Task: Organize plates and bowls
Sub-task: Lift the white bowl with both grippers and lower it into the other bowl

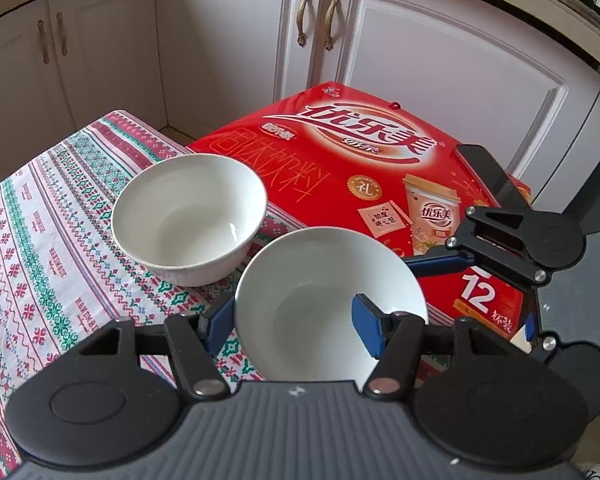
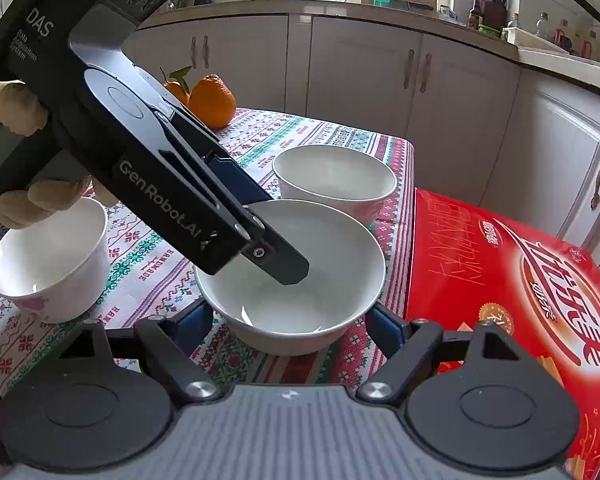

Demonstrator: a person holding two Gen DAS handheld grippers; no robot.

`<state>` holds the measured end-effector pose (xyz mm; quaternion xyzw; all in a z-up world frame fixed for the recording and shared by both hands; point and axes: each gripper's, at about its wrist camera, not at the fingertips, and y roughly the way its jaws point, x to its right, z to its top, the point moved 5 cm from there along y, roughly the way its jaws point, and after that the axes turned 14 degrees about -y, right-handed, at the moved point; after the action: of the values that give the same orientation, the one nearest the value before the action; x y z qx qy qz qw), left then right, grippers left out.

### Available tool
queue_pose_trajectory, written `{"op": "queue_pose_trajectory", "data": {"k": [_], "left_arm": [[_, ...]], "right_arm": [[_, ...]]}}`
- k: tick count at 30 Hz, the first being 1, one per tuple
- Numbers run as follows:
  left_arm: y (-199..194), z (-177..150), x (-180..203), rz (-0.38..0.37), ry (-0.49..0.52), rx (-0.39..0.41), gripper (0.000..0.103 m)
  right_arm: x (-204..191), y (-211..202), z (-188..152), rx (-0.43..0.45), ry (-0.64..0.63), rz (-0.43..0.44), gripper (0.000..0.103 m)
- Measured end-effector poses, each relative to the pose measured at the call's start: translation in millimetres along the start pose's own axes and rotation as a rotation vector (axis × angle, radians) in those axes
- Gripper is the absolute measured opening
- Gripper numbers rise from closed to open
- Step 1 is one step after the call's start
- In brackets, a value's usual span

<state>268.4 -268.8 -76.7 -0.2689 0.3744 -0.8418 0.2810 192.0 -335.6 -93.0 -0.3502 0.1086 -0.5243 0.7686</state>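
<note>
From the left wrist, the left tool (image 1: 294,322) is clamped on the rim of a shallow white bowl (image 1: 320,280), one finger inside and one outside. A deeper bowl (image 1: 188,216) sits just beyond on the patterned cloth (image 1: 40,240), touching a red box (image 1: 360,160).

From the right wrist, the right tool (image 2: 290,326) flanks the same shallow bowl (image 2: 320,260) at its widest; I cannot tell whether its pads touch the sides. A third bowl (image 2: 48,264) stands to the left on the bench, and two oranges (image 2: 212,100) lie farther back.
</note>
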Motion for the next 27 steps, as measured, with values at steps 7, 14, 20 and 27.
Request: {"op": "queue_pose_trajectory", "data": {"k": [7, 14, 20, 27], "left_arm": [[-15.9, -2.1, 5.0, 0.001, 0.007, 0.016, 0.062], [-39.4, -6.6, 9.0, 0.008, 0.009, 0.044, 0.062], [-62.7, -11.2, 9.9, 0.016, 0.003, 0.076, 0.062], [-88.0, -23.5, 3.7, 0.043, -0.022, 0.108, 0.062]], "right_arm": [[-5.6, -14.7, 9.4, 0.014, -0.023, -0.005, 0.087], [-12.9, -31.9, 19.2, 0.038, -0.018, 0.022, 0.087], [-26.3, -45.8, 29.0, 0.06, -0.045, 0.024, 0.087], [-45.5, -56.8, 41.4, 0.084, -0.076, 0.049, 0.087]]}}
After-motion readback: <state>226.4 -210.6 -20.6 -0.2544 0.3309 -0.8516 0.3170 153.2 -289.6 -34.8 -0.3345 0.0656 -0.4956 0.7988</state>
